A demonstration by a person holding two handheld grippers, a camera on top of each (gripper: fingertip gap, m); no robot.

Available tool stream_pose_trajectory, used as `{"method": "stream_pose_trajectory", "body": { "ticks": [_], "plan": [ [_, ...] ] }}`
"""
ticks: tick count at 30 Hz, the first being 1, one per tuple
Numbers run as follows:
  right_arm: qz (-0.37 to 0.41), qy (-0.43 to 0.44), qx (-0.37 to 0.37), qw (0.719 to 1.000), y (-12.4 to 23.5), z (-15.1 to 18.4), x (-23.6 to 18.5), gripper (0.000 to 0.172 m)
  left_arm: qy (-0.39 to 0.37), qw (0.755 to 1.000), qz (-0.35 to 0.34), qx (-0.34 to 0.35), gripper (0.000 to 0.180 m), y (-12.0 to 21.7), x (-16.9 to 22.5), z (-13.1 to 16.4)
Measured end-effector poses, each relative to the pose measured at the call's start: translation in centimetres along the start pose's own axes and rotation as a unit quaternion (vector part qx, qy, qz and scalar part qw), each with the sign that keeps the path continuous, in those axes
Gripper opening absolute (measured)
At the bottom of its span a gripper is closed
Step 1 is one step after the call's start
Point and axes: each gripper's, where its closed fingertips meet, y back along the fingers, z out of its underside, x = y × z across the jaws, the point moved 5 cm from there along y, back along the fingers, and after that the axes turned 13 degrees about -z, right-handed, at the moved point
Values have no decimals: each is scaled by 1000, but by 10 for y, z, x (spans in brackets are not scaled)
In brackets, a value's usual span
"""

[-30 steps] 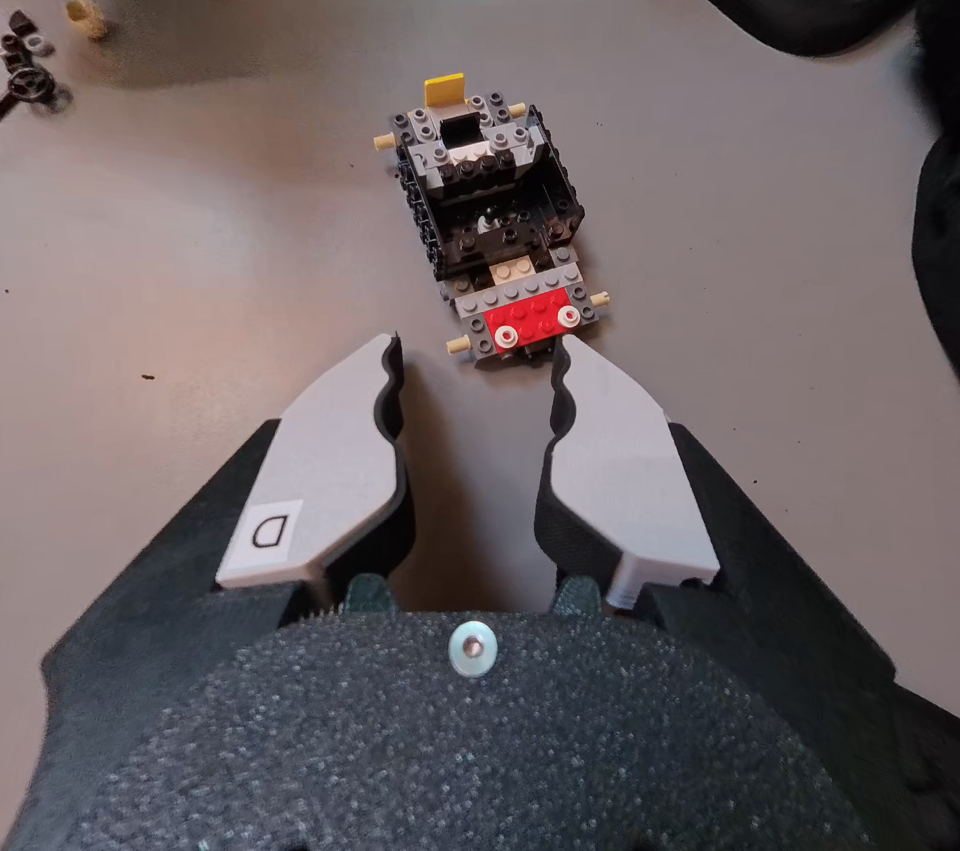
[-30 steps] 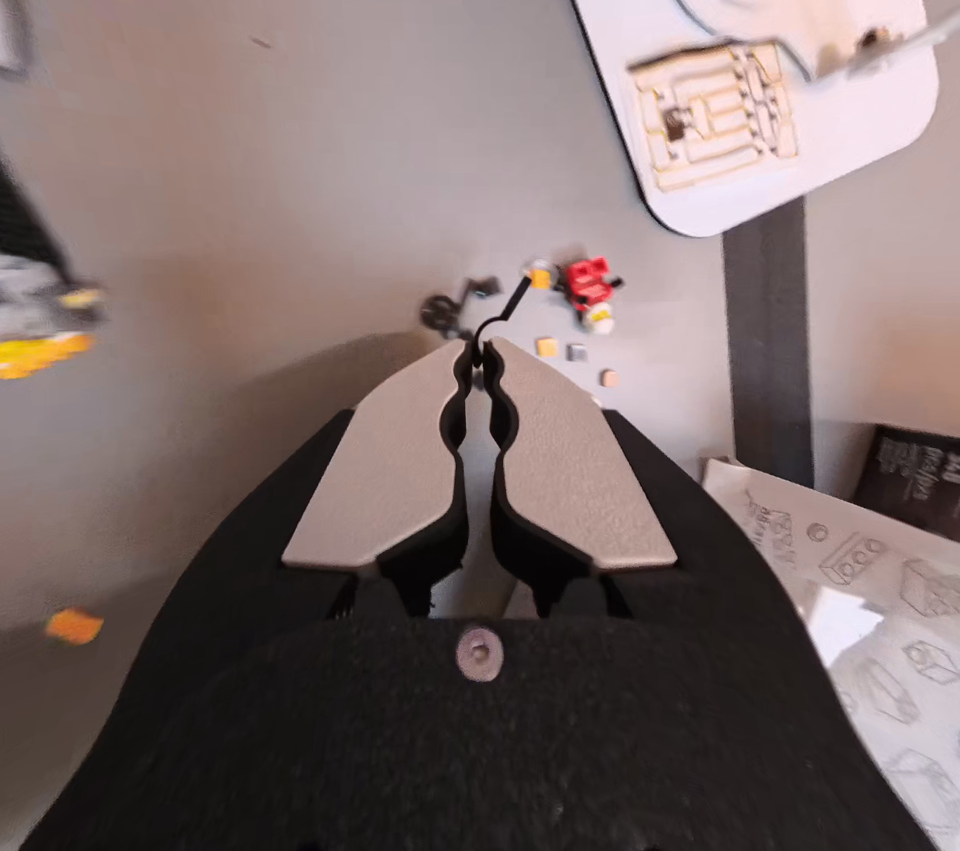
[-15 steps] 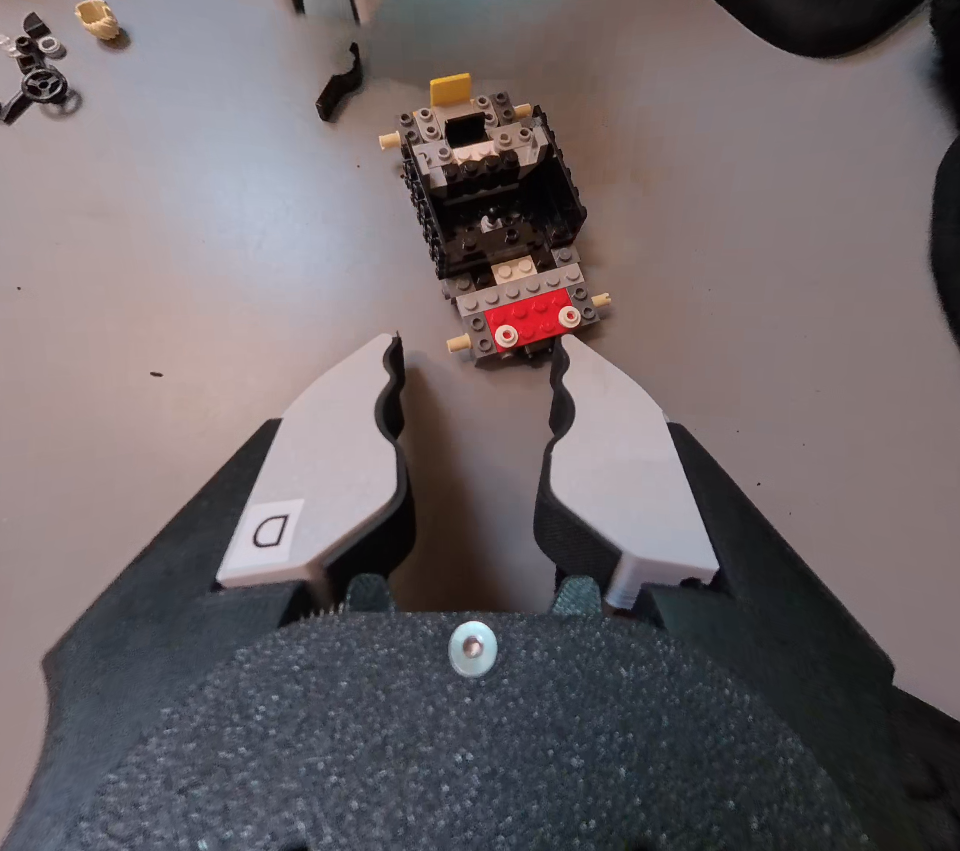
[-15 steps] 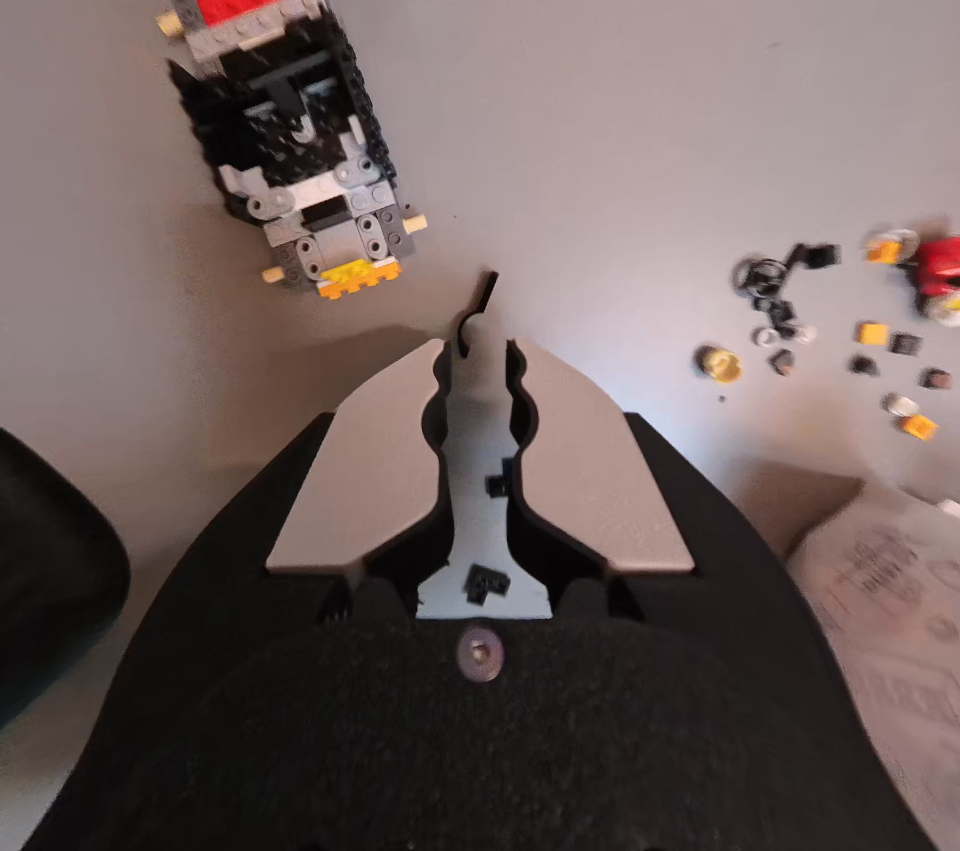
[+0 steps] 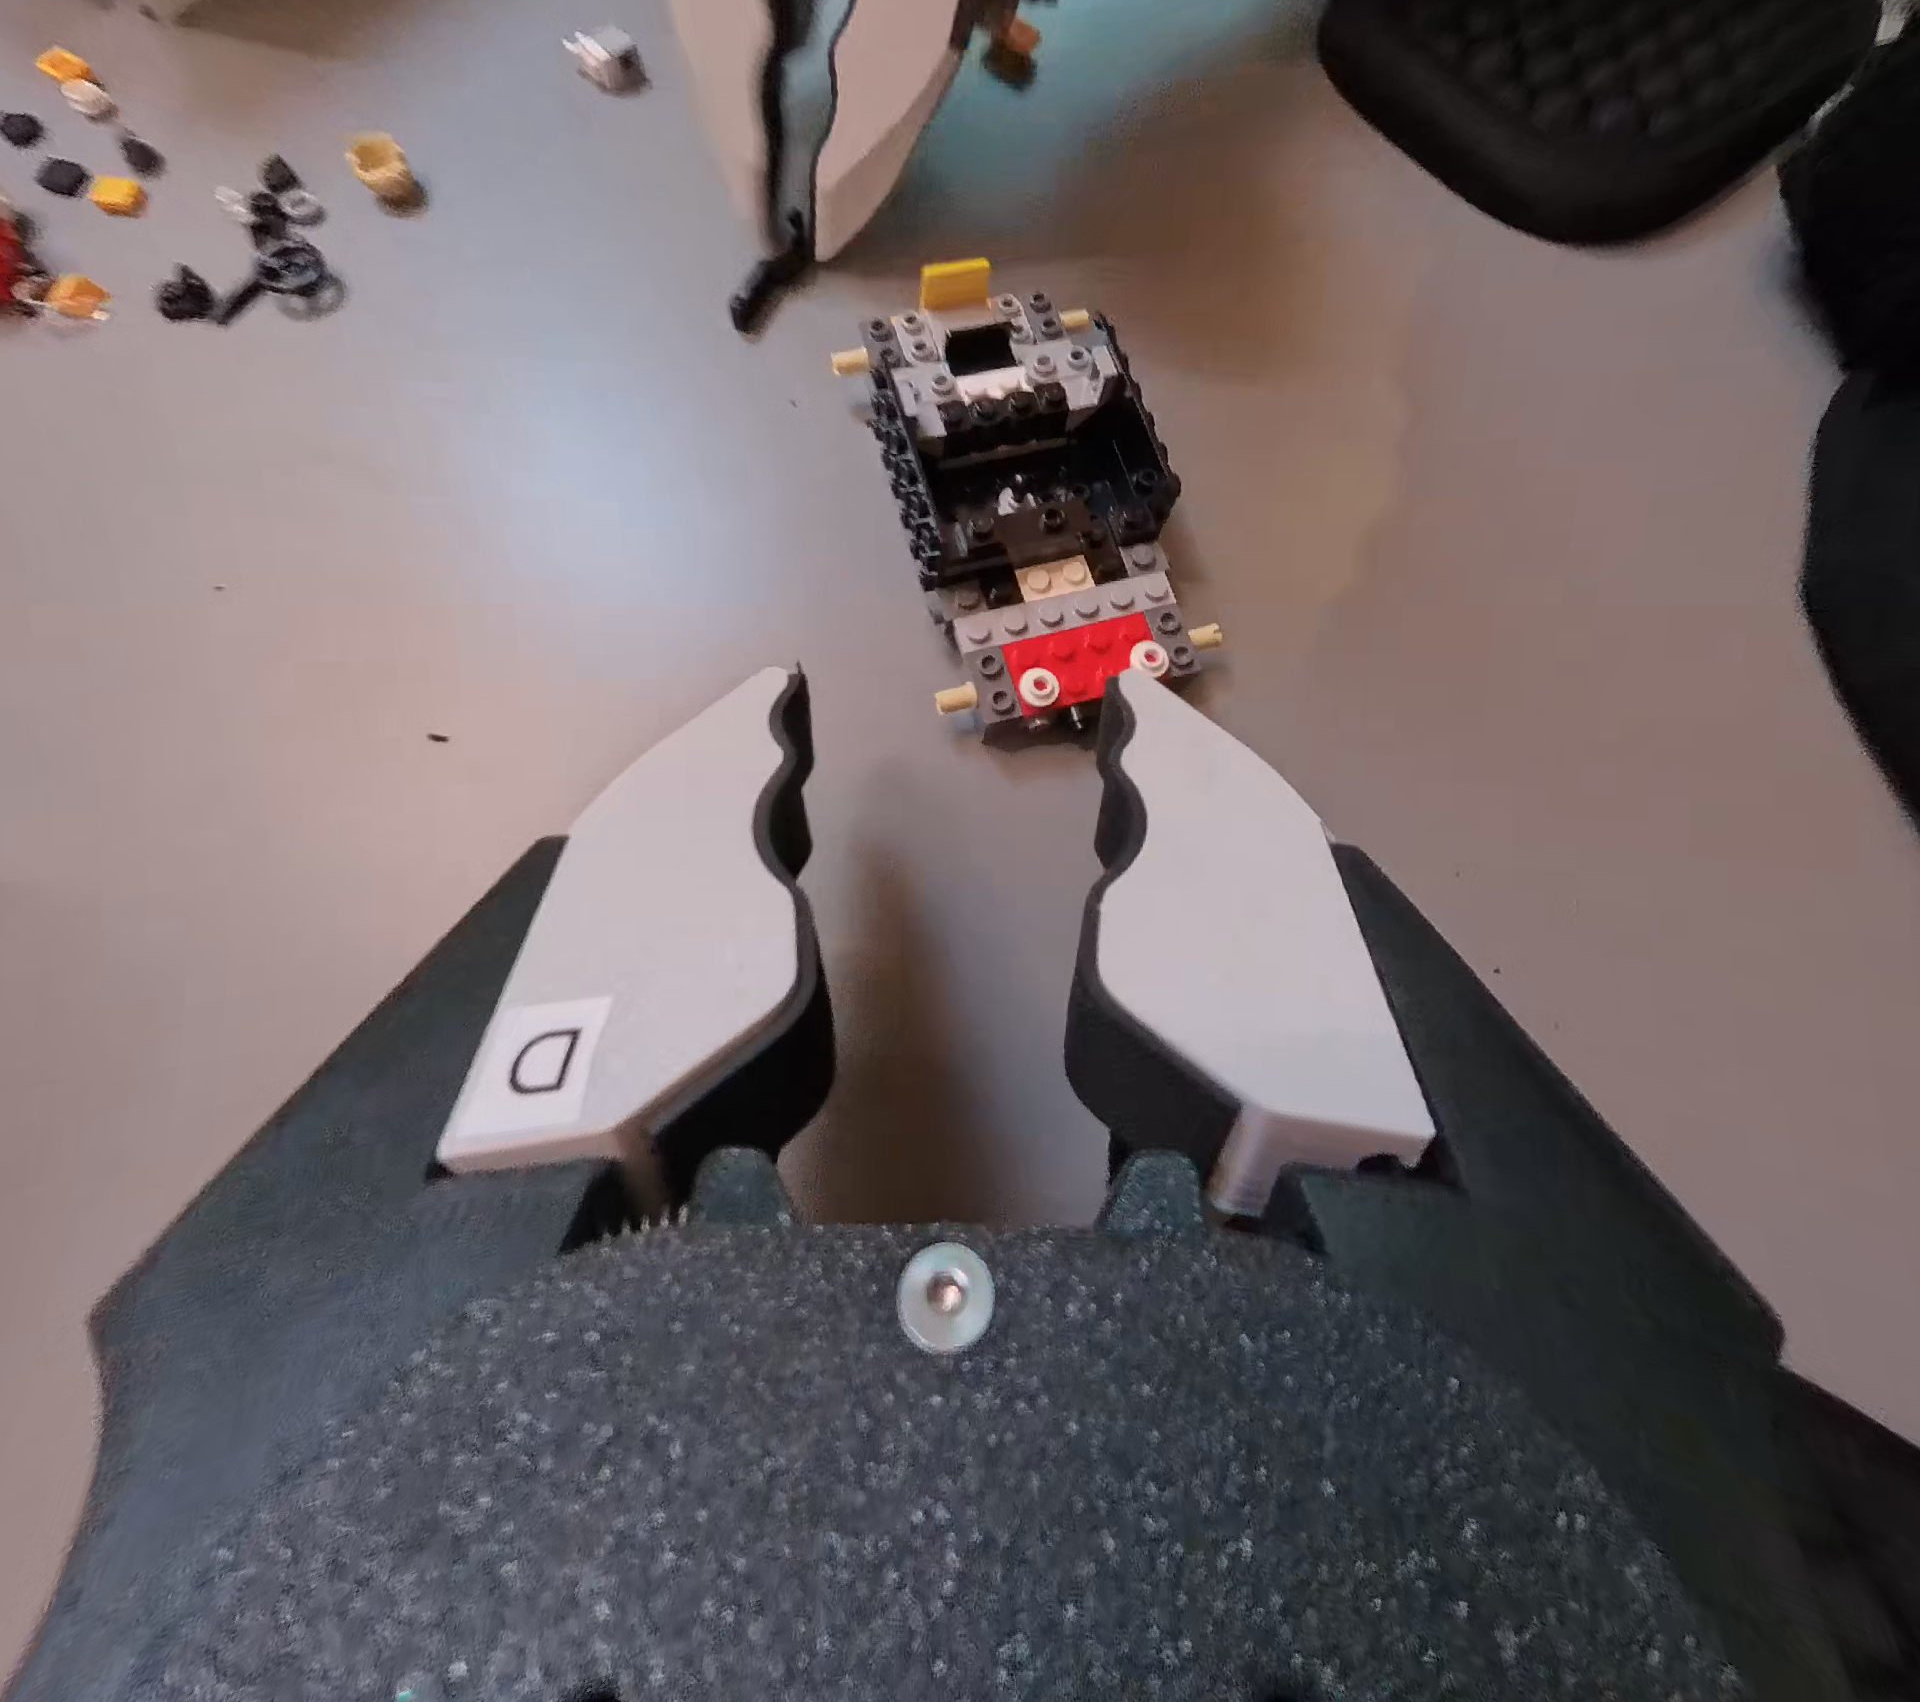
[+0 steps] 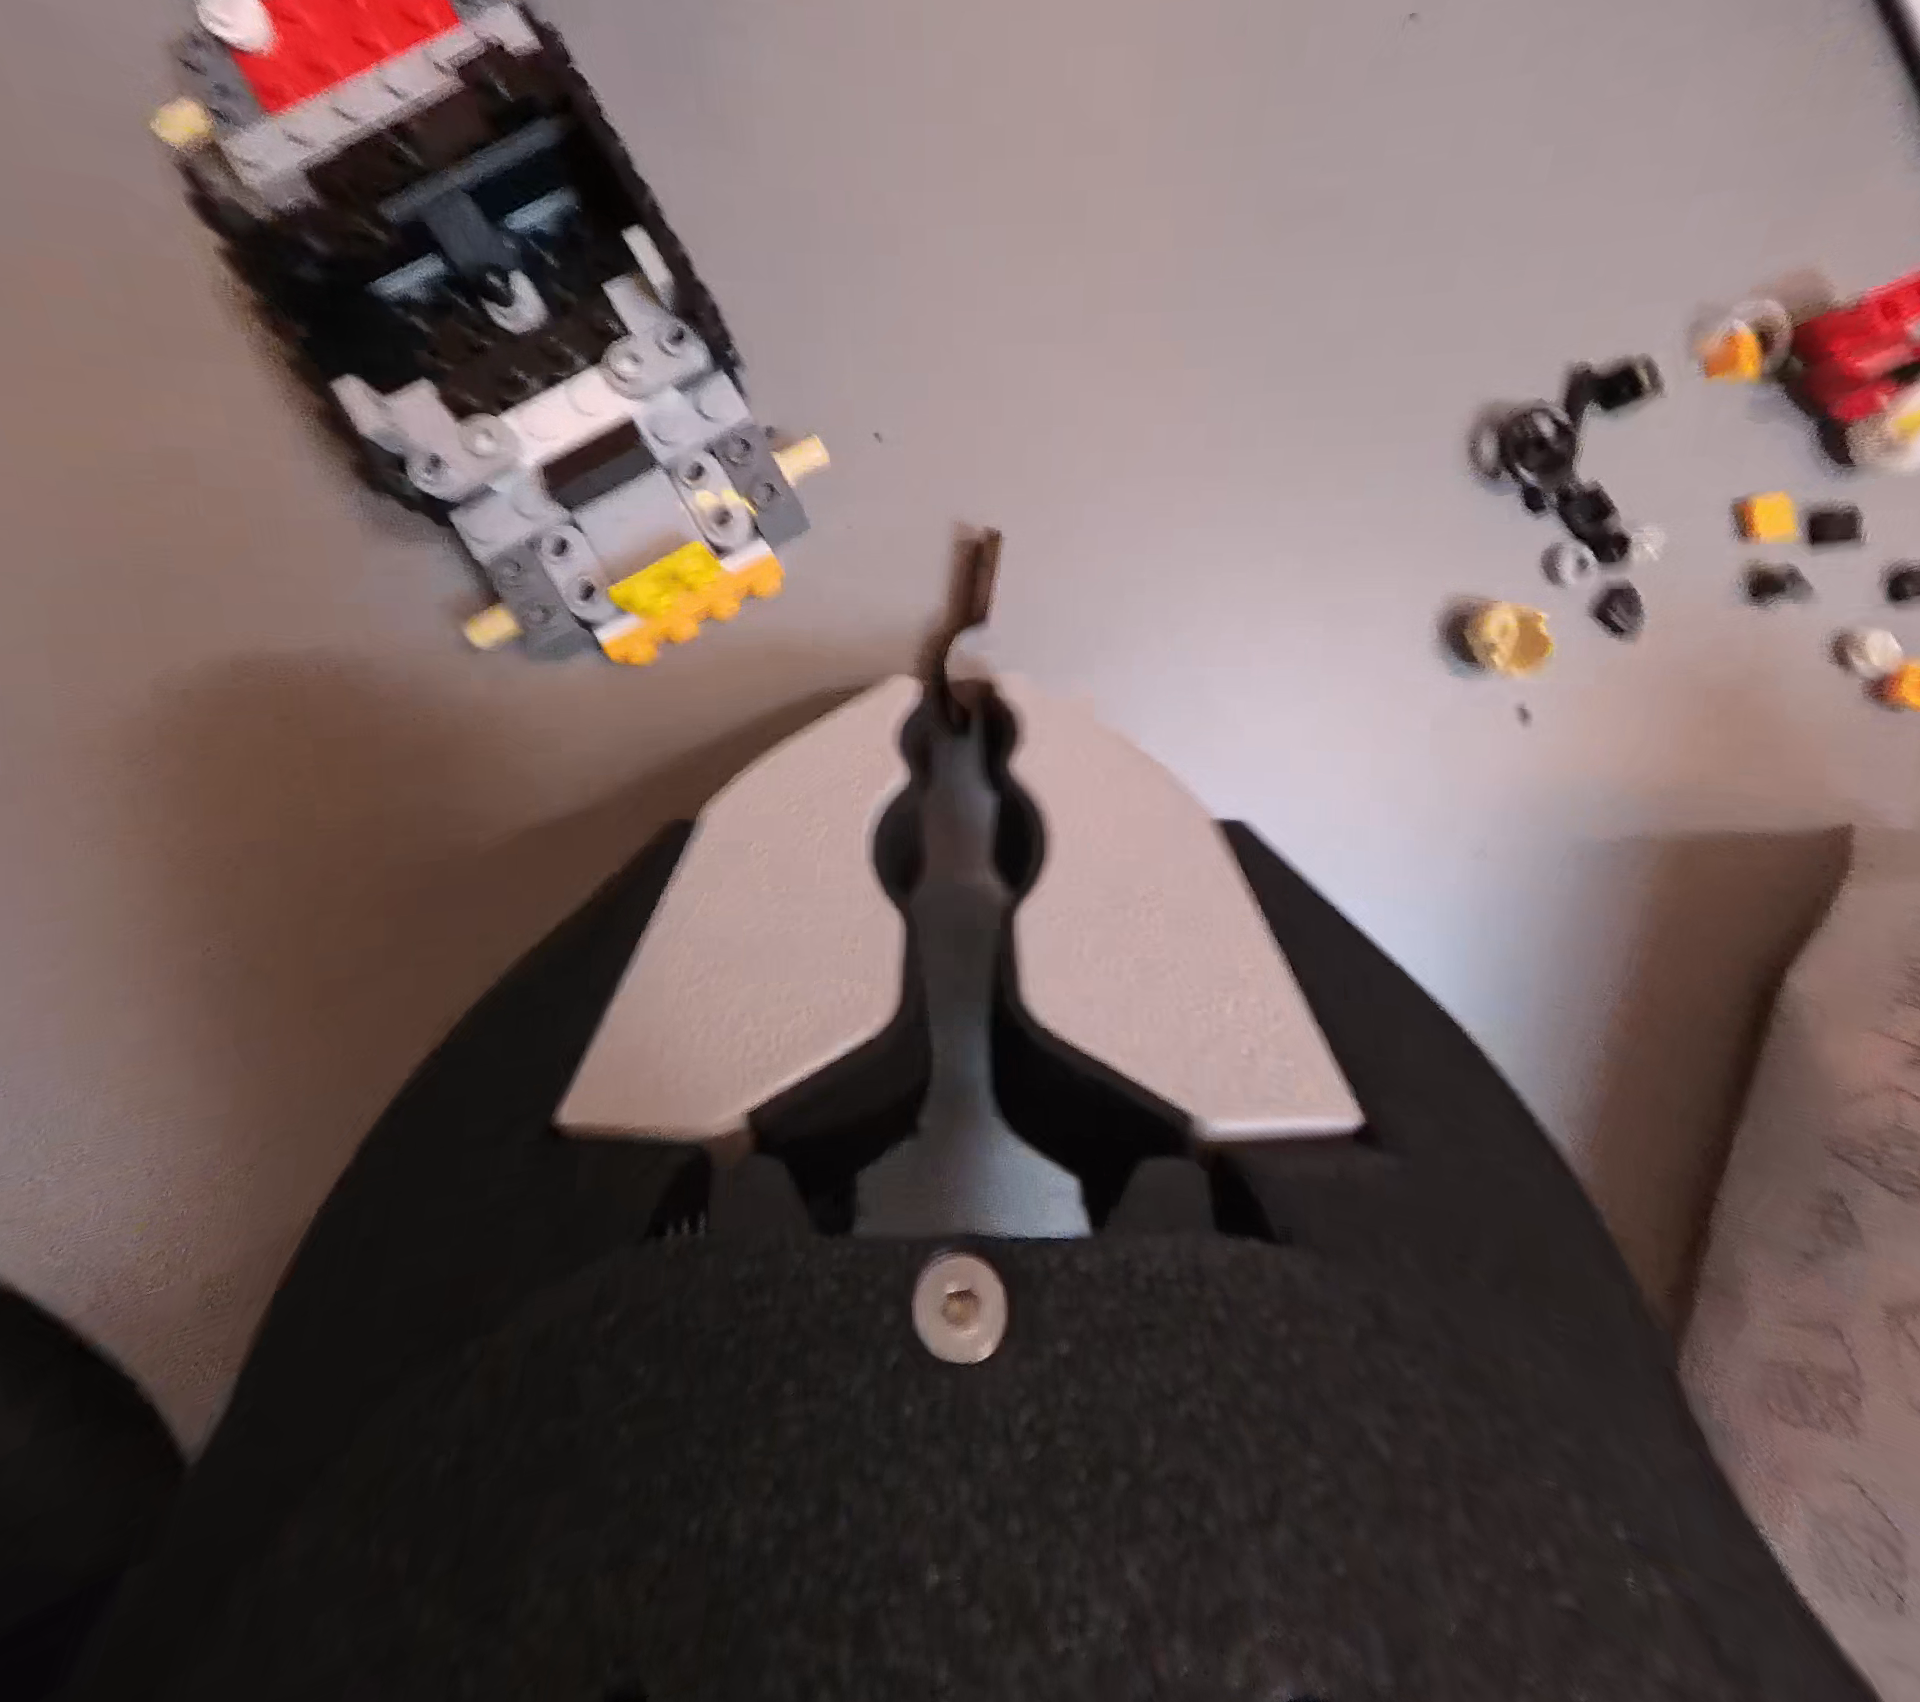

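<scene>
Your left gripper sits low in the frame with its fingers wide apart and nothing between them. Just beyond its right fingertip, at the middle of the left wrist view, stands the brick vehicle on the grey surface, its red plate nearest you and a yellow tile at the far end.

Your right gripper has its fingers drawn nearly together on the near end of a thin, curved black piece, which sticks out ahead of the tips, to the right of the vehicle's yellow end. In the left wrist view the same gripper comes down from the top of the frame, the piece at its tips just upper left of the vehicle.

Loose small bricks lie scattered at the right of the right wrist view, with a dark mesh pad at the upper right of the left one.
</scene>
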Motion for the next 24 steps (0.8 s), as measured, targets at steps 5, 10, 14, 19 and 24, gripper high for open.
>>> {"method": "stream_pose_trajectory", "body": {
  "ticks": [5, 10, 14, 19, 24],
  "plan": [
    [-16, 54, 57, 997, 7, -30, -12, 3, 16, 998, -23, 51, 43, 8, -7, -11],
    [-68, 123, 99, 985, 0, -73, -54, 3, 29, 993, -11, 114, 36, 11, 0, -31],
    [-90, 160, 120, 976, -7, -96, -73, 3, -6, 994, 3, 109, 19, 7, 12, -31],
    [-68, 147, 142, 977, 2, -97, -68, 5, -22, 993, 8, 114, 3, 18, 15, -37],
    [79, 105, 265, 955, 53, -92, -58, 22, -11, 985, -130, 112, 3, 63, -8, -48]
  ]
}}
